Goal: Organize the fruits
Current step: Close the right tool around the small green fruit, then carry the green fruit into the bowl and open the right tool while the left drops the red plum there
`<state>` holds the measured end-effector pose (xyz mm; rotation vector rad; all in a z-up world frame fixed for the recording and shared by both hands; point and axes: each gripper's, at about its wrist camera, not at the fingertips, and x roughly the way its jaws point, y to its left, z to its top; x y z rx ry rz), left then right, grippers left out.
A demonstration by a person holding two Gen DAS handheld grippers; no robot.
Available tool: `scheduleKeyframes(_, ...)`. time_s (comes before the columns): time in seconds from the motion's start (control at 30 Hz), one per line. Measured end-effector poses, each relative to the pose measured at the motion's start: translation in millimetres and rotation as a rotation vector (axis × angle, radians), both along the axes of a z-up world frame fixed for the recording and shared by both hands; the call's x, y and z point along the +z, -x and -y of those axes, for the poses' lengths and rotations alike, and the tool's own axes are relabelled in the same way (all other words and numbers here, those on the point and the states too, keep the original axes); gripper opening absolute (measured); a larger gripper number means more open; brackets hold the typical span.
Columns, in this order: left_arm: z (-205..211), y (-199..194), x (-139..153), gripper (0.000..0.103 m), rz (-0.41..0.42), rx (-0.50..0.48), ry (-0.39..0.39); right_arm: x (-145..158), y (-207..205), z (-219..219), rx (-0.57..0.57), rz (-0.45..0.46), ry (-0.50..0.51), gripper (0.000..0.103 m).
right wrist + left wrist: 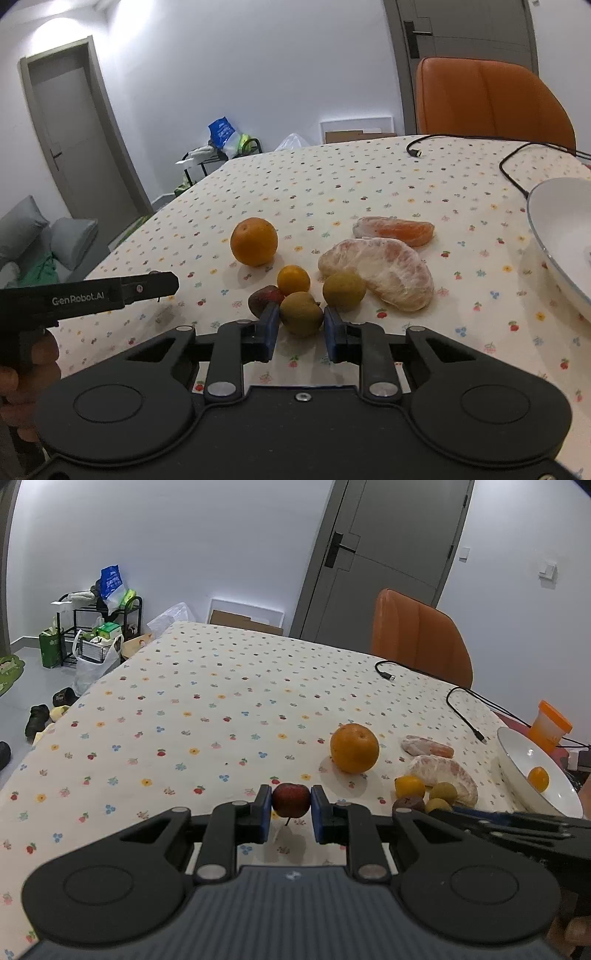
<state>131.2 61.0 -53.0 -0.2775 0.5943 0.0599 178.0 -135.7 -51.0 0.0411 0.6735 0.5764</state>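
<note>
1. Left fingers [263, 805] clamped on red fruit [291, 799], lifted just off table [207, 701]; right fingers [271, 325] flanking green fruit [301, 314], contact unclear.
2. Mid-pickup, probably headed for bowl [517, 760] at the right.
3. Next: close snugly, lift clear of neighbours.
4. Both grippers held low, near-level, side by side.

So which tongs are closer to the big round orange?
Left, I think, but it's close. The left tongs, pinching a small red fruit, sit just beside the orange. The right tongs sit around a yellow-green fruit, with other small fruits between them and the orange.
</note>
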Motion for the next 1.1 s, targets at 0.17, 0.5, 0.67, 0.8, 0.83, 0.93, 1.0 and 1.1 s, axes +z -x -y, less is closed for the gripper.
scheduleKeyframes(0.17,10.5,0.4,4.6,0.021,0.001,-0.024,-0.025,8.4,11.9,12.3,-0.007,0.038,-0.028,0.024)
scheduleKeyframes(0.5,41.9,-4.6,14.8,0.021,0.023,-0.074,-0.055,21.7,21.7,50.1,-0.062,0.080,-0.049,0.024)
scheduleKeyframes(0.67,58.3,-6.1,18.3,0.021,0.033,-0.099,-0.066,25.6,26.5,67.4,-0.089,0.096,-0.060,0.024)
scheduleKeyframes(0.8,70.1,-9.8,20.1,0.021,0.034,-0.118,-0.068,29.1,31.1,79.4,-0.111,0.112,-0.061,0.024)
scheduleKeyframes(0.83,73.7,-11.7,21.0,0.021,0.035,-0.125,-0.068,30.0,32.2,83.7,-0.119,0.115,-0.060,0.024)
scheduleKeyframes(0.93,84.0,-16.5,24.3,0.021,0.043,-0.147,-0.070,32.3,35.5,95.3,-0.145,0.122,-0.063,0.024)
scheduleKeyframes(1.0,91.2,-19.5,26.2,0.021,0.048,-0.160,-0.068,33.3,36.6,103.2,-0.164,0.125,-0.063,0.024)
scheduleKeyframes(1.1,103.0,-22.3,28.9,0.021,0.057,-0.185,-0.070,34.4,39.1,115.2,-0.191,0.131,-0.065,0.024)
